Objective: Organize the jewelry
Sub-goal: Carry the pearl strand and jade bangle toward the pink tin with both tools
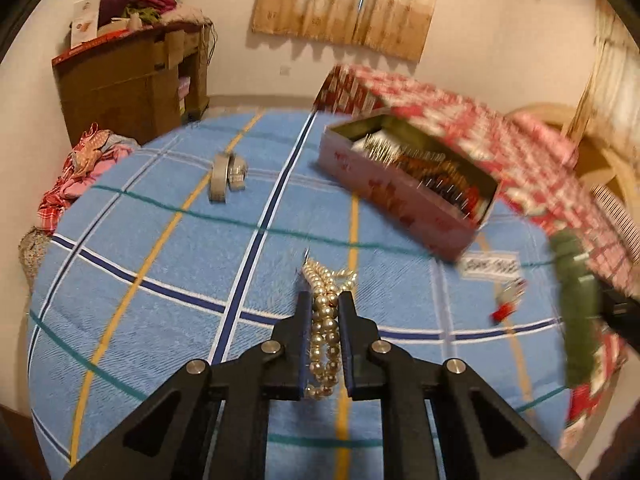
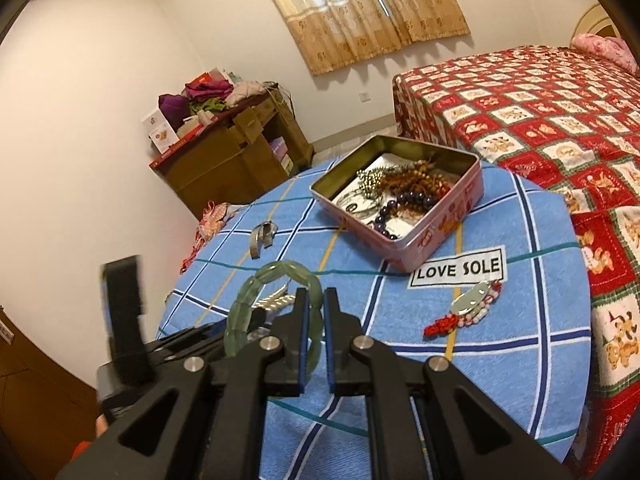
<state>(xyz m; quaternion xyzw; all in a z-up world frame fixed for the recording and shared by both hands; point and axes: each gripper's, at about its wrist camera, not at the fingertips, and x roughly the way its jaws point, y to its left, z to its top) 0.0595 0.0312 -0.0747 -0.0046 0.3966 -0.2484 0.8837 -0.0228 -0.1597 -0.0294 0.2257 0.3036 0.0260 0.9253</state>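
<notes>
Two grippers are working over the blue checked cloth [image 2: 472, 320], each one carrying a piece. Left gripper [image 1: 325, 300] is clamping a strand of pale gold pearl beads [image 1: 325, 328]; jaws are sitting narrow with the beads bunched between the pads and spilling out past the fingertips, hanging over the cloth near its front edge. Right gripper [image 2: 315, 300] is pinching a translucent green bangle [image 2: 256, 300] by one side of the ring, jaws narrow, loop standing up and leaning off to the left of the fingers. Left gripper's body is showing blurred at the left of the right wrist view, just beside the bangle.

Further out toward the cloth's right edge, a pale oval pendant with red knotted cord [image 2: 468, 308] is lying just below the "LOVE SOLE" label [image 2: 458, 268]. Toward the left edge, a silver metal band [image 1: 226, 176] is lying by itself, well apart from the rest.

Near the far edge, the open pink tin [image 2: 440, 236] is sitting with its front corner just above the label. Inside it are gold beads, brown beads and a dark purple bead bracelet [image 2: 404, 204], piled toward the right side.

Beyond the cloth, a red patchwork bedspread [image 2: 540, 128] is filling the right; a cluttered wooden cabinet [image 2: 228, 156] is standing against the far wall under a curtain [image 2: 360, 12]. Left wrist view is motion-blurred on its right side.
</notes>
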